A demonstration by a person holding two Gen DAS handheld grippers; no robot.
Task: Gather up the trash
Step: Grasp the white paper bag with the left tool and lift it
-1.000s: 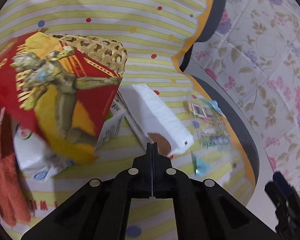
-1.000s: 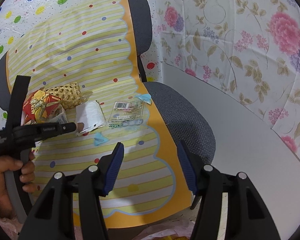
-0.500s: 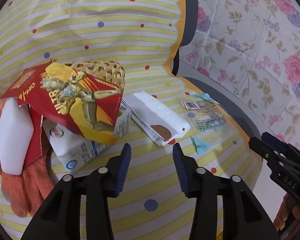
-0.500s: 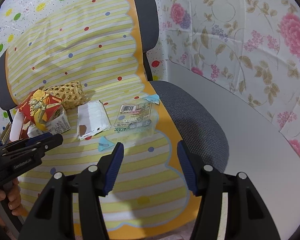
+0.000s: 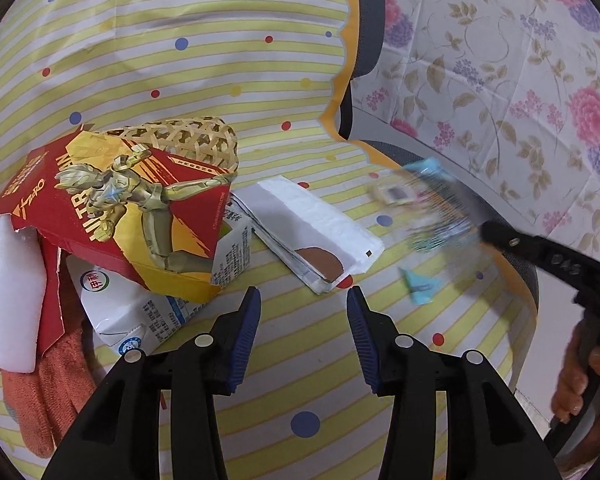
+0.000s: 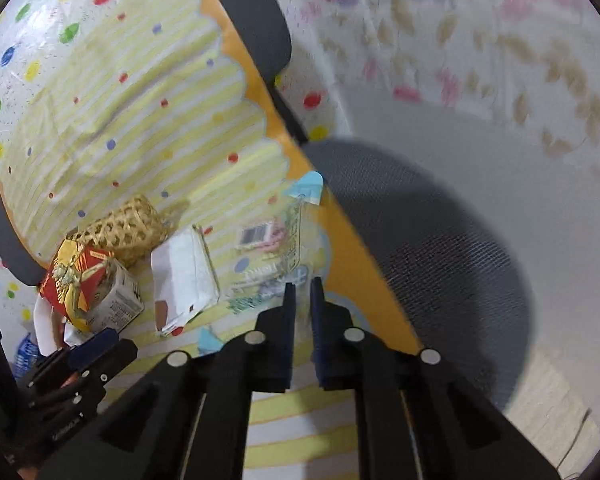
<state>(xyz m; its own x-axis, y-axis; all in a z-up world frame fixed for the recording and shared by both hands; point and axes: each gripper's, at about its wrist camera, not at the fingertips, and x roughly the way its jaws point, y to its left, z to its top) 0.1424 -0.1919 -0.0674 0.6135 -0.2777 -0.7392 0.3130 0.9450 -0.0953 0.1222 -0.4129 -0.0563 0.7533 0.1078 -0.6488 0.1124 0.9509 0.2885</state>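
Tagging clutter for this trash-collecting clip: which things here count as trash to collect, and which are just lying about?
Likely trash: clear wrapper, white paper packet, red cardboard box, milk carton, blue scrap.
Likely just there: woven basket, orange glove, striped sheet.

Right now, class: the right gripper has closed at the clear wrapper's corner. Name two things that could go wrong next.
1. The right gripper seems to pinch only the near edge of the clear wrapper; the slick film may slip free when lifted.
2. The small blue scrap lies loose nearby; dragging the wrapper could sweep it off the chair.
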